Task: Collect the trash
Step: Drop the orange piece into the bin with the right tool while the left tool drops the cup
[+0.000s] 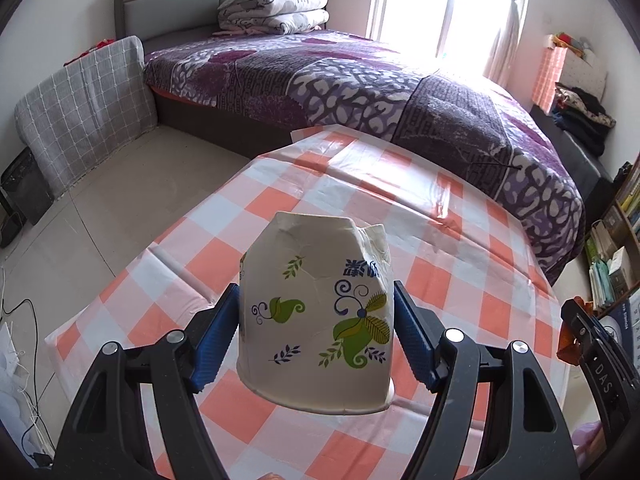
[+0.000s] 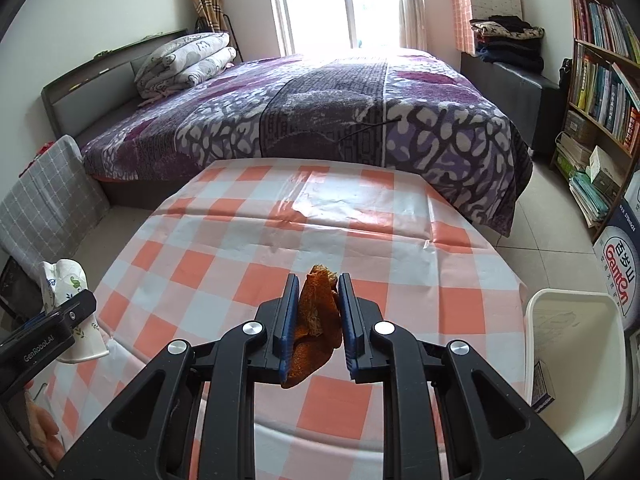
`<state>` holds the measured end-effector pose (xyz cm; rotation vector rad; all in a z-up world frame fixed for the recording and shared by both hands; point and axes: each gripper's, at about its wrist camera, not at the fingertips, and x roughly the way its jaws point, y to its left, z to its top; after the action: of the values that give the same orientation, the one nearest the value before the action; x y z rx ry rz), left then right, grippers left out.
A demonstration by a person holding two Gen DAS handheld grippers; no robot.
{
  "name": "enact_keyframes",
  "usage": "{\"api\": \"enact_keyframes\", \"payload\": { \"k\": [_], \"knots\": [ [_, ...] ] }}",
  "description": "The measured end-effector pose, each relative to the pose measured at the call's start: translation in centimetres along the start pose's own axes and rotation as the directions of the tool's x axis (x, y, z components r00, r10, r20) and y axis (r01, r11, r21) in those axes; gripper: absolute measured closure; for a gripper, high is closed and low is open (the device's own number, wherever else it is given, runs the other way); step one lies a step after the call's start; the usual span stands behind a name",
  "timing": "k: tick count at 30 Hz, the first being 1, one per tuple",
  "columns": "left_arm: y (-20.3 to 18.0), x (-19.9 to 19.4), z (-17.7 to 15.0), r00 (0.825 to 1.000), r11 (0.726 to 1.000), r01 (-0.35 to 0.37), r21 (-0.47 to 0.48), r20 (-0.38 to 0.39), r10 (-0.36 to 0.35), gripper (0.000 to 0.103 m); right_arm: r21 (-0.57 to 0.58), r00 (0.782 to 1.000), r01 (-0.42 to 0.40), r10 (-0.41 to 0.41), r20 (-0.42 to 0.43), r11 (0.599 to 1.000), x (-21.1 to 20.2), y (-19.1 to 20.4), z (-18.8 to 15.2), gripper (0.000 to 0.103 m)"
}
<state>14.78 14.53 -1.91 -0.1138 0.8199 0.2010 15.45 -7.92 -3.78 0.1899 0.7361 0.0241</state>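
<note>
Left wrist view: left gripper (image 1: 316, 332) clamped on a crumpled paper cup (image 1: 316, 312), blue pads (image 1: 214, 344) pressing both sides, jaws wide only because the cup is wide. Cup upside down, rim toward camera, held clear above the checked tablecloth (image 1: 460, 248); looks like a carry pose, not a pick. Right gripper (image 1: 576, 344) just visible at right edge with something orange in it. Bed (image 1: 400, 92) beyond the table, not involved. Right wrist view: right gripper (image 2: 319, 312) nearly closed on a piece of orange peel (image 2: 318, 320), pinched mid-length so both ends hang free past the pads; thin item, hence narrow gap. Peel also off the cloth. White bin (image 2: 576, 364) just past the table's right edge, open top facing up, likely drop target for both. Cup in left gripper seen at far left. No other trash visible on the table; judging both items ready for disposal, peel closer to bin.
</note>
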Motion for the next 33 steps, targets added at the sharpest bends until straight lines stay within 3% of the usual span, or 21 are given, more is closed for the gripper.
{"api": "enact_keyframes", "payload": {
  "k": [33],
  "knots": [
    [-13.9,-2.8,-2.9,0.989,0.968,0.144,0.207,0.006,-0.148,0.031,0.214,0.985,0.166,-0.172,0.009,0.962,-5.0,-14.2,-0.5,0.083]
  ]
}}
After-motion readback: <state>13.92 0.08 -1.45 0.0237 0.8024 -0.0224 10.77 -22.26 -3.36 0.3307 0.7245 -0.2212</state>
